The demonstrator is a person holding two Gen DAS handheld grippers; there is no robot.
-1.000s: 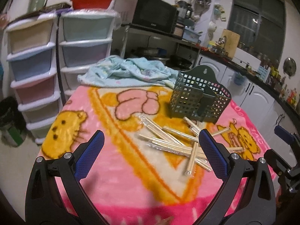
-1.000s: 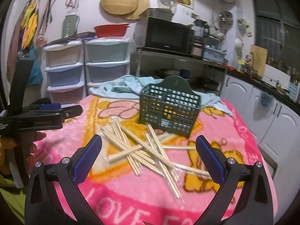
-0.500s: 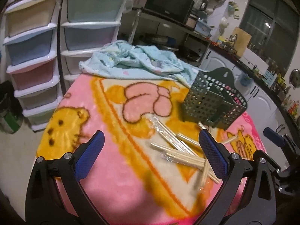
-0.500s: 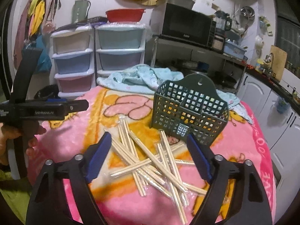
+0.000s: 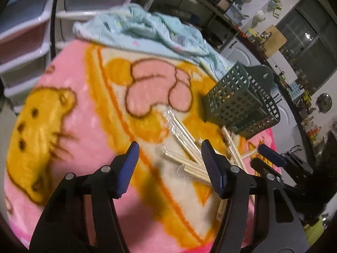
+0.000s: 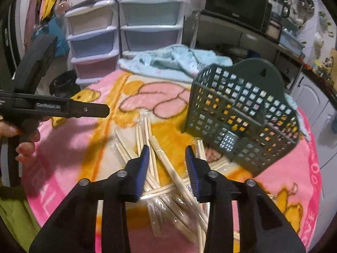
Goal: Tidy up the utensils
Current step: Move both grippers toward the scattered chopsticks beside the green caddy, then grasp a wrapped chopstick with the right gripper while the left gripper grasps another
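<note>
Several wrapped wooden chopsticks (image 6: 164,164) lie scattered on a pink cartoon blanket (image 6: 69,147); they also show in the left wrist view (image 5: 185,139). A dark green perforated utensil basket (image 6: 242,113) stands just behind them, also in the left wrist view (image 5: 238,103). My right gripper (image 6: 167,154) is open, low over the pile, its jaws on either side of one chopstick pack. My left gripper (image 5: 169,151) is open and empty above the pile's left edge. The right gripper's blue tip (image 5: 271,154) shows at the right of the left wrist view.
A crumpled light-blue cloth (image 6: 179,61) lies at the blanket's far edge. Plastic drawer units (image 6: 134,29) stand behind the table, a microwave (image 6: 236,2) on a shelf to the right. White cabinets (image 5: 238,48) are at the right.
Both grippers have moved forward and down toward the chopstick pile. Both jaw gaps have narrowed, the right more. The right gripper now straddles a chopstick pack.
</note>
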